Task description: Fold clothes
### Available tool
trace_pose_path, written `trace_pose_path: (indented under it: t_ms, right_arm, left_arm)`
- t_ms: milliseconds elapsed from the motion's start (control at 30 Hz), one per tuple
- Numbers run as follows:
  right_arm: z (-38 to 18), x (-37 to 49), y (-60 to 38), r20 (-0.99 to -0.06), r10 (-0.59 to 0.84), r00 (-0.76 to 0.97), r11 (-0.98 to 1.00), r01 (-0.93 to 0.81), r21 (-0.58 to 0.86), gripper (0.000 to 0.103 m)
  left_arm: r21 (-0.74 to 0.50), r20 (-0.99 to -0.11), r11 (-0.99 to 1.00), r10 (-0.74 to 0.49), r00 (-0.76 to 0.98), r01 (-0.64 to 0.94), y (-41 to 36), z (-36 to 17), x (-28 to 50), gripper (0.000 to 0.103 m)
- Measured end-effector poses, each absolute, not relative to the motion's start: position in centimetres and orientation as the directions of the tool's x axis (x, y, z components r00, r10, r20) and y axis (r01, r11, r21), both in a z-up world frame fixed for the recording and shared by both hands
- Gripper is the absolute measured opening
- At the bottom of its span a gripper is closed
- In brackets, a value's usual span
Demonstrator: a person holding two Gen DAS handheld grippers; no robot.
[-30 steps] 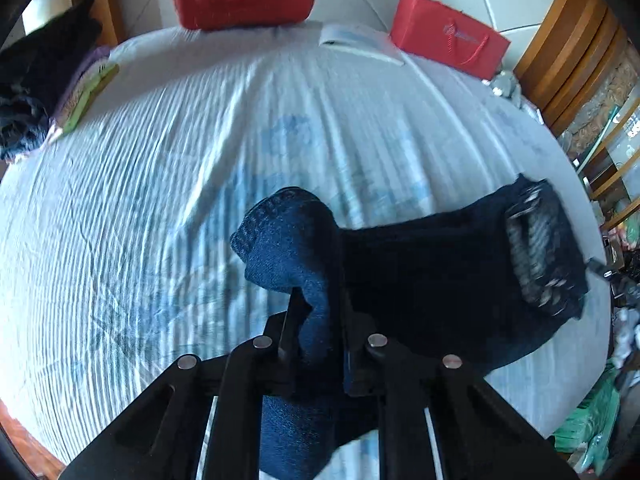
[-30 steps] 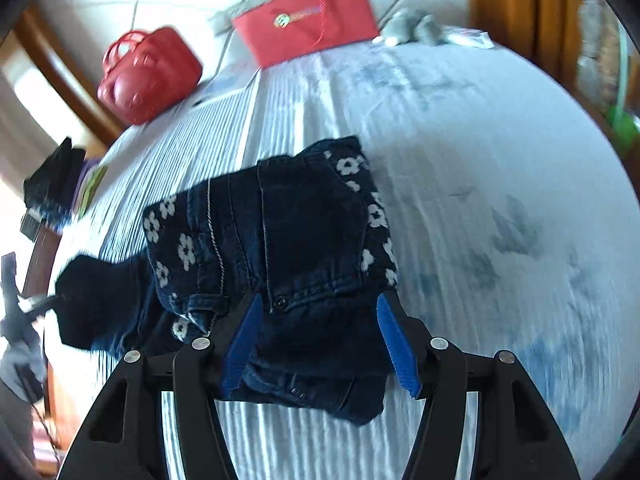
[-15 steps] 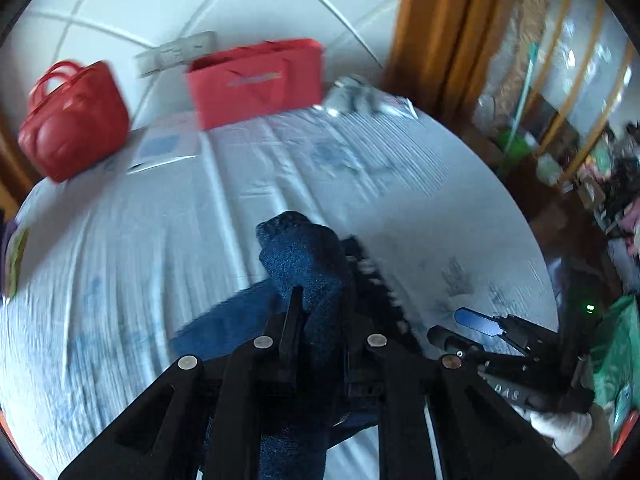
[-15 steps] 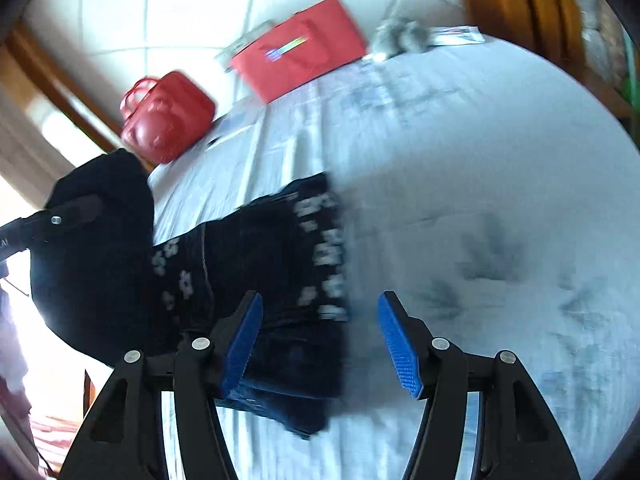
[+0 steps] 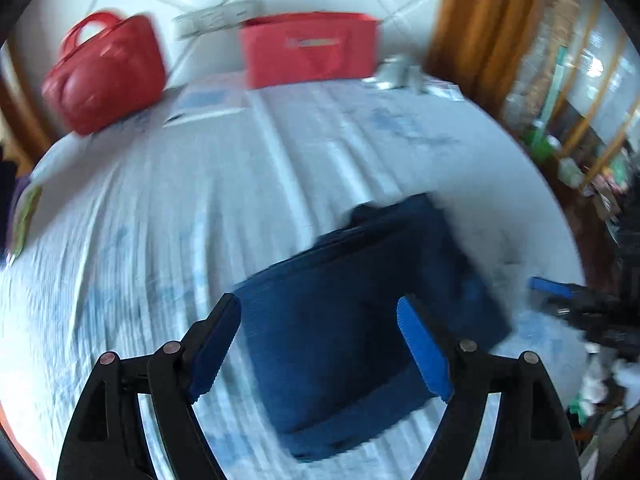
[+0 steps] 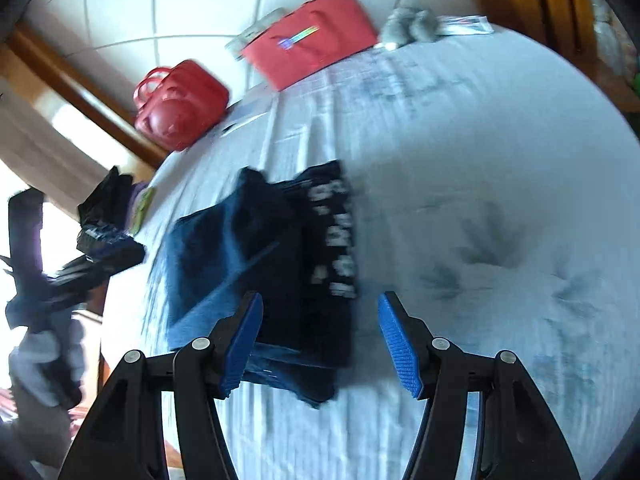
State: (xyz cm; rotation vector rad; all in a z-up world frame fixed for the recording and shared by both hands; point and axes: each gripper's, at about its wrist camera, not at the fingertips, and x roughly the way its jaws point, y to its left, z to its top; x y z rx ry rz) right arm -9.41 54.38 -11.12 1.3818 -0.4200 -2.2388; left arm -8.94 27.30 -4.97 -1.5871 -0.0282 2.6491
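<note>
Left wrist view, left to right:
- Red handbag (image 5: 106, 74), upper left of the frame, at the far edge of the bed.
- White bedsheet (image 5: 160, 216), wrinkled, filling most of the frame.
- Red paper bag (image 5: 310, 48), top centre, upright against the tiled wall.
- Left gripper (image 5: 318, 350), bottom centre, blue pads spread wide apart, holding nothing.
- Folded dark jeans (image 5: 360, 304), centre right, lying flat on the sheet just beyond and between the spread pads; blurred.
- Right gripper's blue pad, far right edge, beside the jeans.

Right wrist view, left to right:
- Dark clothes pile (image 6: 106, 216), left edge of the frame.
- Red handbag (image 6: 180, 106), upper left.
- Folded dark jeans (image 6: 260, 264), centre left, white flower print along the right-hand side, flat on the bedsheet (image 6: 500, 200).
- Red paper bag (image 6: 312, 50), top centre.
- Right gripper (image 6: 320, 344), bottom centre, pads parted wide, empty; left pad over the near edge of the jeans, contact not discernible.
</note>
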Motion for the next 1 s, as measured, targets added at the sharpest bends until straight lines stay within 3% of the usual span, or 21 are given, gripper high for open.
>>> trace_pose_path:
  t_ms: [133, 233, 300, 333, 367, 533, 600, 667, 733, 867, 1000]
  right_arm:
    - [-11.0, -9.7, 51.7, -0.793, -0.499, -0.349, -0.865, 0.250, 0.435, 0.062]
    - [-10.9, -9.8, 49.7, -0.822, -0.466, -0.327, -0.880, 0.265, 0.393, 0.071]
    - [-10.8, -10.0, 48.4, -0.841, -0.442, -0.312, -0.889, 0.275, 0.366, 0.058]
    - [-10.7, -10.0, 47.7, -0.850, -0.430, -0.305, -0.893, 0.281, 0.352, 0.038]
    - [-10.7, -10.1, 47.0, -0.858, -0.418, -0.297, -0.897, 0.286, 0.338, 0.012]
    - [-8.3, -9.5, 48.6, -0.872, -0.340, -0.352, -0.930, 0.260, 0.258, 0.012]
    - [-10.7, -10.4, 50.6, -0.892, -0.325, -0.313, -0.943, 0.185, 0.278, 0.015]
    - [-13.5, -11.3, 52.0, -0.918, -0.310, -0.249, -0.950, 0.125, 0.287, 0.051]
    - [-13.9, -11.5, 52.8, -0.909, -0.350, -0.224, -0.936, 0.125, 0.330, 0.052]
    - [-9.3, -12.3, 53.6, -0.850, -0.429, -0.306, -0.898, 0.249, 0.364, 0.052]
    - [-7.4, -15.4, 51.4, -0.822, -0.478, -0.311, -0.842, 0.430, 0.327, 0.062]
  left_arm:
    - [-0.035, -0.894, -0.999, 0.018, -0.448, 0.029, 24.1, -8.1, -8.1, 0.081]
    - [-0.042, -0.897, -0.998, 0.019, -0.442, 0.042, 23.1, -9.6, -8.0, 0.081]
    - [-0.064, -0.899, -0.997, 0.043, -0.437, 0.034, 23.0, -10.0, -8.0, 0.081]
    - [-0.082, -0.899, -0.996, 0.065, -0.433, 0.022, 22.8, -10.2, -8.1, 0.081]
    - [-0.098, -0.899, -0.995, 0.084, -0.430, 0.011, 22.7, -10.4, -8.2, 0.081]
    - [-0.152, -0.896, -0.988, 0.145, -0.419, -0.017, 22.2, -11.5, -8.7, 0.081]
    - [-0.182, -0.892, -0.983, 0.172, -0.419, -0.017, 22.6, -11.5, -8.8, 0.084]
    - [-0.169, -0.891, -0.985, 0.158, -0.426, -0.012, 22.9, -11.0, -8.7, 0.085]
    - [-0.159, -0.883, -0.987, 0.139, -0.448, 0.007, 22.7, -10.3, -8.2, 0.085]
    - [-0.159, -0.886, -0.984, 0.106, -0.450, 0.081, 21.7, -10.3, -7.4, 0.085]
    - [-0.149, -0.900, -0.979, 0.075, -0.430, 0.140, 21.6, -11.4, -7.3, 0.085]
